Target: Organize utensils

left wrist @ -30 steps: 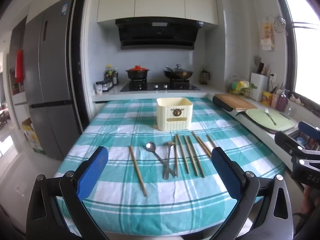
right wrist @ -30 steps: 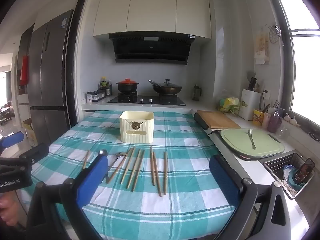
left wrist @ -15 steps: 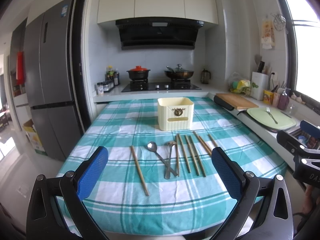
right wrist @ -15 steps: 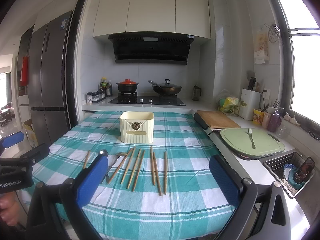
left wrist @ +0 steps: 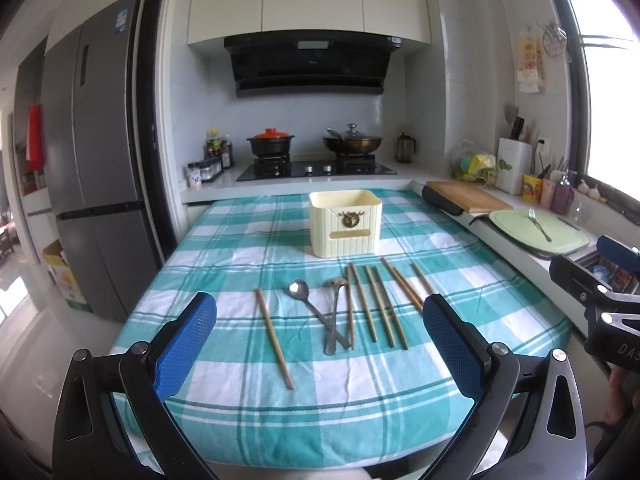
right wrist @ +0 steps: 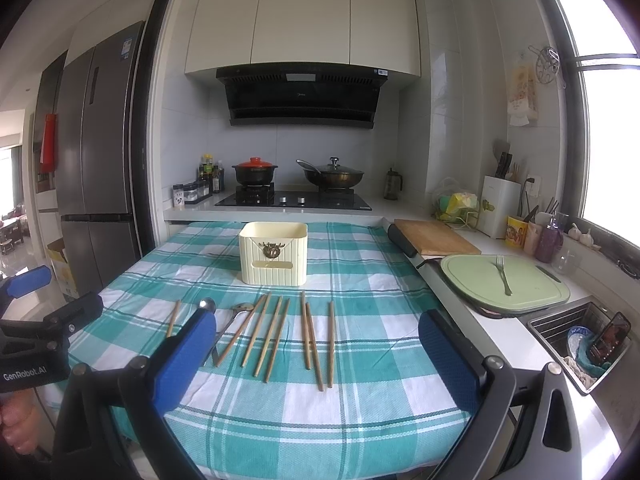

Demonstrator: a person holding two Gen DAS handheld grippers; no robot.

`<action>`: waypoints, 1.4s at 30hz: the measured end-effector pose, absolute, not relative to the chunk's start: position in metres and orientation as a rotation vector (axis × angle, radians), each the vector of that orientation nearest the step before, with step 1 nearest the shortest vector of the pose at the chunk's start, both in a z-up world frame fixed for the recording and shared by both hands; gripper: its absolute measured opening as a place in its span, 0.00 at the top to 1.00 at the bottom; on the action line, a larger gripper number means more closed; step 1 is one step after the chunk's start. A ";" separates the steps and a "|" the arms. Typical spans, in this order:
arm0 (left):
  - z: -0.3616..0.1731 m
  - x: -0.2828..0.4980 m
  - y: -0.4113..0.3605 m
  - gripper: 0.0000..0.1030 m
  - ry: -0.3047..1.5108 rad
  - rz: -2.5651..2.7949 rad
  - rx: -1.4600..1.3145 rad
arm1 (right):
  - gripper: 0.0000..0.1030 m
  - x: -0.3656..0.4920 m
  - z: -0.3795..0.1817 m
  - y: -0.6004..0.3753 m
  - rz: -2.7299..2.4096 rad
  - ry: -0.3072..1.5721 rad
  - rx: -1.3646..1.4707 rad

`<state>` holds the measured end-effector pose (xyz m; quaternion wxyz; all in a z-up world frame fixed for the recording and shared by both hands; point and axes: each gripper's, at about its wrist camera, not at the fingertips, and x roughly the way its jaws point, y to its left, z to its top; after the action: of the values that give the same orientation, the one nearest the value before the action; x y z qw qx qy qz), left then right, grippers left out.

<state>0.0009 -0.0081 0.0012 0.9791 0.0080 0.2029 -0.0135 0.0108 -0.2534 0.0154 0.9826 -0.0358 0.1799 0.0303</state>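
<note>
Several wooden chopsticks (left wrist: 380,306) and two metal spoons (left wrist: 320,314) lie in a row on the teal checked tablecloth (left wrist: 240,248). A cream utensil holder (left wrist: 345,222) stands upright behind them. In the right wrist view the chopsticks (right wrist: 308,336), one spoon (right wrist: 236,312) and the holder (right wrist: 273,252) show too. My left gripper (left wrist: 319,344) is open and empty, in front of the row near the table's front edge. My right gripper (right wrist: 318,354) is open and empty, in front of the chopsticks.
A green board with a fork (right wrist: 502,276) and a wooden cutting board (right wrist: 434,236) lie on the counter to the right. A sink basket (right wrist: 584,340) is at right. A stove with pots (right wrist: 292,196) is behind the table. A fridge (left wrist: 96,184) stands left.
Both grippers stay open and empty. The left wrist view has shifted slightly, with the table sitting a little further off. The utensils have not moved.
</note>
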 end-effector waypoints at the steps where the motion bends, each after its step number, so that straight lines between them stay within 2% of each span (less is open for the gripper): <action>1: 0.001 0.001 -0.008 0.00 0.408 -0.025 0.016 | 0.00 0.011 0.015 -0.253 0.060 0.362 -0.072; 42: -0.002 0.014 -0.009 0.00 0.464 -0.001 0.032 | 0.00 0.017 0.012 -0.262 0.052 0.382 -0.048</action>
<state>0.0144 -0.0091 -0.0018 0.9731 0.0160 0.2297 -0.0003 0.0169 -0.2622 0.0120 0.9812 -0.0236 0.1900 0.0259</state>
